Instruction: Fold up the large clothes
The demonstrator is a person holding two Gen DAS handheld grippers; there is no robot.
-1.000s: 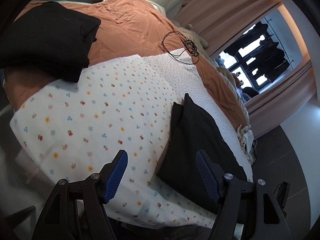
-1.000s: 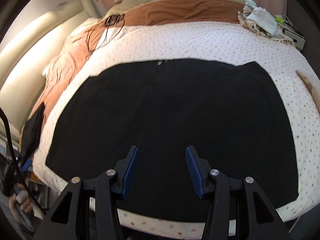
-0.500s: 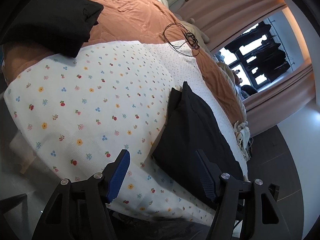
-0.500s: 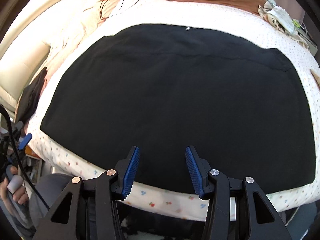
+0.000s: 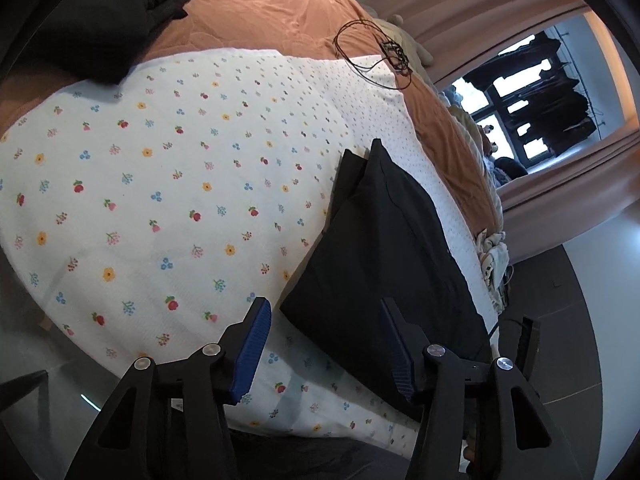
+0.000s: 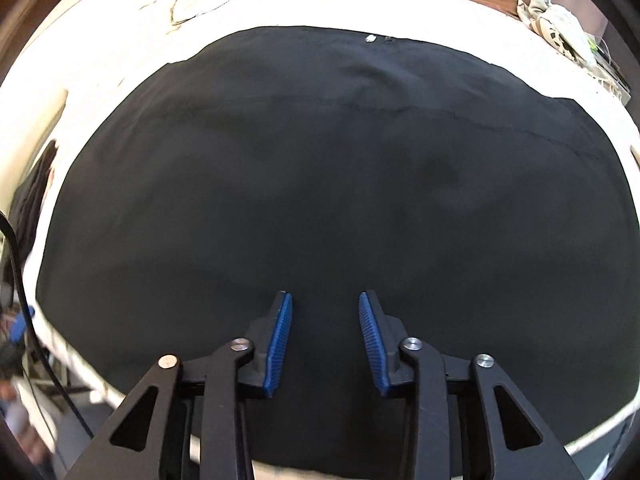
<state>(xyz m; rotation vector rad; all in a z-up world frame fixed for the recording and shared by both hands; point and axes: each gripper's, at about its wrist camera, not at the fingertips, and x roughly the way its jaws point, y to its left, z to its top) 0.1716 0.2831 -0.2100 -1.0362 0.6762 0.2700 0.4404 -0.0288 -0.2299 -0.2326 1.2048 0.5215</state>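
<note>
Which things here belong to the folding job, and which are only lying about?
For the job:
- black garment
- left hand-held gripper, closing
- right hand-held gripper, closing
- flowered sheet

Lying about:
- folded black clothes
- black cable
- orange blanket

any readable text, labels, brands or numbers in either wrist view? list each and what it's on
None: no legible text in either view.
Black garment: a small pale tag at its far edge, too small to read.
Floral sheet: flower and berry print only, no lettering.
Folded black clothes: no label visible.
Gripper pads: plain blue ribbing, no markings.
</note>
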